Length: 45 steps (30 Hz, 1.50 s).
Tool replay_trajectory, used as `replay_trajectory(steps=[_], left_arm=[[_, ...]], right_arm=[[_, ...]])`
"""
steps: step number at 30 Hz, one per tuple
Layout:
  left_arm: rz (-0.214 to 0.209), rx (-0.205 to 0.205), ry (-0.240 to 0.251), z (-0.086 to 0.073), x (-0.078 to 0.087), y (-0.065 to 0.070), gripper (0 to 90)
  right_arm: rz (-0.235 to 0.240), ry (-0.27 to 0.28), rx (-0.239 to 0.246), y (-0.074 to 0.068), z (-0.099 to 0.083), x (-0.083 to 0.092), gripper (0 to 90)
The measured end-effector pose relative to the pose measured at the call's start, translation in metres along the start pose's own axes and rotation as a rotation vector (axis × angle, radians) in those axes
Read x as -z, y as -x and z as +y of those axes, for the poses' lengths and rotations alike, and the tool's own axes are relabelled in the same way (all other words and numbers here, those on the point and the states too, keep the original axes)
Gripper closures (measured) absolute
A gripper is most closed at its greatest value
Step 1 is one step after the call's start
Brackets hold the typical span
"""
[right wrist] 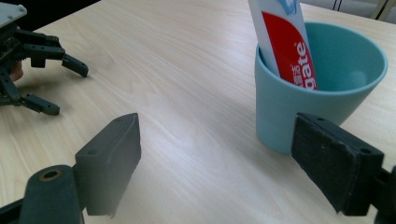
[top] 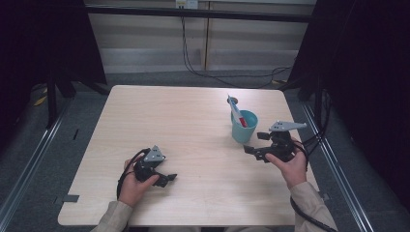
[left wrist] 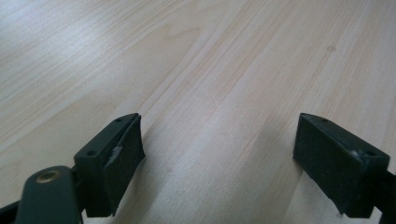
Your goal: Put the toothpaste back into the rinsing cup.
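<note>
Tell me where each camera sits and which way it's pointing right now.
High view: above the person's side, facing forward and down on the table; both hands and grippers show.
Left gripper view: rides the left gripper, looking along its open fingers at bare tabletop.
Right gripper view: rides the right gripper, facing the teal cup holding toothpaste.
Shared: high and right gripper views both show the cup.

Surface (right wrist: 187, 70): pale wood grain, smooth, soft sheen. Cup (right wrist: 299, 109): teal plastic, matt, smooth. Toothpaste tube (right wrist: 285, 42) in cup: glossy printed plastic, white and red. Right gripper (right wrist: 217, 163): black matt plastic, inner pads look rough, rubbery.
</note>
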<state>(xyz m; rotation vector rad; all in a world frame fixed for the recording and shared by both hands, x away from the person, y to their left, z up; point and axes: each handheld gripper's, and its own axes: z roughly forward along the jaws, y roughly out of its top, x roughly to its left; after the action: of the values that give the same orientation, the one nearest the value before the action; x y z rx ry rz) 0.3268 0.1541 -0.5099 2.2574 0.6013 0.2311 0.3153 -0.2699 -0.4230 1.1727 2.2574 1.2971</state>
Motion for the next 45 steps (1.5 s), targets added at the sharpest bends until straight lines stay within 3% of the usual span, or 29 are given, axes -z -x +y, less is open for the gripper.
replay_trajectory(steps=[22,33,45], left_arm=[[0.001,0.005,0.004,0.0,0.0,0.0,15.4],[0.0,0.002,0.001,0.0,0.0,0.0,15.4],[-0.002,0.011,0.004,0.0,0.0,0.0,15.3]], right_arm=[[0.024,-0.065,0.028,-0.006,-0.049,-0.004,14.8],[0.012,-0.092,0.019,-0.004,-0.07,-0.004,14.8],[0.001,-0.142,0.045,-0.005,-0.087,-0.011,14.8]])
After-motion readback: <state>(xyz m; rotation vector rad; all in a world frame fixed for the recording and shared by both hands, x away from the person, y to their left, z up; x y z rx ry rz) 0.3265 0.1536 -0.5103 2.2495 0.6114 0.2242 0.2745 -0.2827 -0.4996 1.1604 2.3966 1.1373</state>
